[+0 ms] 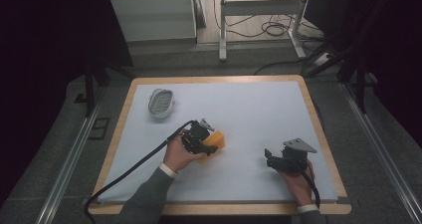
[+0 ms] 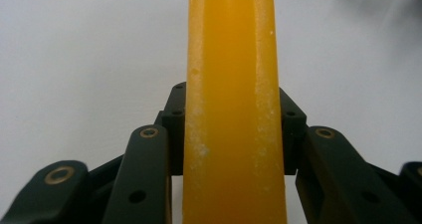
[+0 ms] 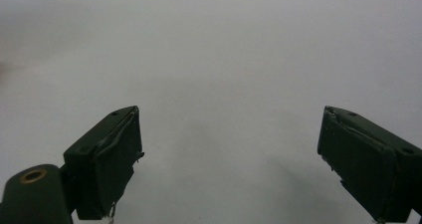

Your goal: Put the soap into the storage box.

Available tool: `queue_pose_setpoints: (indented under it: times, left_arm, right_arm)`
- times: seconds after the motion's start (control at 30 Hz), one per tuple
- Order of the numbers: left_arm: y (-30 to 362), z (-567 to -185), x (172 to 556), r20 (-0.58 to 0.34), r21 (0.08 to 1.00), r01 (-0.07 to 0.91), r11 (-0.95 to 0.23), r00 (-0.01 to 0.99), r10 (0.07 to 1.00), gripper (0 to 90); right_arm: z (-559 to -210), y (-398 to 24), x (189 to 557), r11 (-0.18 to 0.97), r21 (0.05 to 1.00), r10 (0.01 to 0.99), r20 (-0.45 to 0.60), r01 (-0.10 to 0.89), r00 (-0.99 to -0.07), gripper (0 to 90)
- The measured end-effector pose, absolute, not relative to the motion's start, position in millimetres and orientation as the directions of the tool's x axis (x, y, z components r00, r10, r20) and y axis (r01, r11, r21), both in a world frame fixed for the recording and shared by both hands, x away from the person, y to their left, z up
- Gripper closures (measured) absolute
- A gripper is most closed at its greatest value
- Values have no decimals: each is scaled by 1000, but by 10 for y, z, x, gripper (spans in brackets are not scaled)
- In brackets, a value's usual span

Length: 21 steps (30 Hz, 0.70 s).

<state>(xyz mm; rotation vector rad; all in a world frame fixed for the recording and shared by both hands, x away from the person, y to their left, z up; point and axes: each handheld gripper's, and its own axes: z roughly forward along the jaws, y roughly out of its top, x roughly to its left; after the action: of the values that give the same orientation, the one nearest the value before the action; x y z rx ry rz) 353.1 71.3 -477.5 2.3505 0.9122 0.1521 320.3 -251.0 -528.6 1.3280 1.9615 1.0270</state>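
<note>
An orange-yellow bar, like a block of soap (image 1: 217,141), lies on the white table mat near the middle. My left gripper (image 1: 206,147) is shut on it. In the left gripper view the orange bar (image 2: 231,104) stands edge-on between the two black jaws, which press its sides. My right gripper (image 1: 268,158) rests at the front right of the mat. In the right gripper view the right gripper (image 3: 229,154) is open, jaws wide apart over bare white mat. A white oval soap dish (image 1: 160,103) sits at the back left.
The white mat (image 1: 249,109) covers a wood-edged table (image 1: 318,134). A black cable (image 1: 134,167) trails from the left gripper off the front left edge. Beyond the table stand a white frame's legs and cables on the floor.
</note>
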Motion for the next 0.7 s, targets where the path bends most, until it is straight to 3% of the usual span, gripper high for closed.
queue_pose_setpoints:
  times: [0.7]
  left_arm:
    - [831, -4639, 3500, -95, 593, 559, -579, 763, 639, 610]
  right_arm:
    - [-5286, -2512, 3203, 218, 832, 935, -28, 510, -354, 104]
